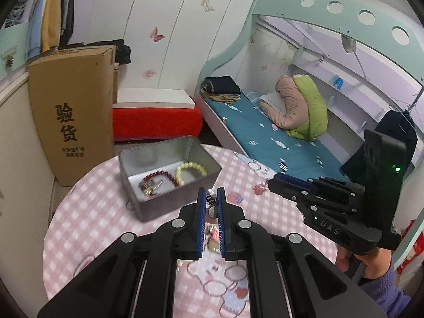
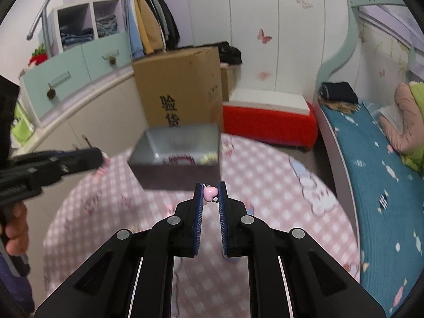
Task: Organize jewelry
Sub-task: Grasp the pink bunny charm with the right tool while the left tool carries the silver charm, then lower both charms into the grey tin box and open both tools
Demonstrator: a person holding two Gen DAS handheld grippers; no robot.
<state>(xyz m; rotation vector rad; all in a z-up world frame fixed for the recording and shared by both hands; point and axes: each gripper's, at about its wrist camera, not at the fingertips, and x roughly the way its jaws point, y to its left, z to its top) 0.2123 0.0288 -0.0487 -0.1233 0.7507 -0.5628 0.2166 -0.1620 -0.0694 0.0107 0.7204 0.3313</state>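
Observation:
An open grey tin box (image 1: 132,169) stands on the round table with the pink checked cloth (image 1: 106,220). It holds a dark red bead bracelet (image 1: 161,176), a pale yellow bead bracelet (image 1: 190,168) and a small tangle of trinkets (image 1: 151,186). My left gripper (image 1: 211,198) is shut on a charm chain (image 1: 212,212) that hangs between its fingers, just right of the box. My right gripper (image 2: 210,193) is shut on a pink heart charm (image 2: 210,193), in front of the box (image 2: 159,156). The right gripper also shows in the left wrist view (image 1: 273,182), over a pink item (image 1: 259,186).
A tall cardboard carton (image 1: 71,116) stands behind the table on the left. A red and white bench (image 1: 156,119) and a bed with a teal cover (image 1: 278,143) lie beyond. A wardrobe and drawers (image 2: 79,61) are at far left.

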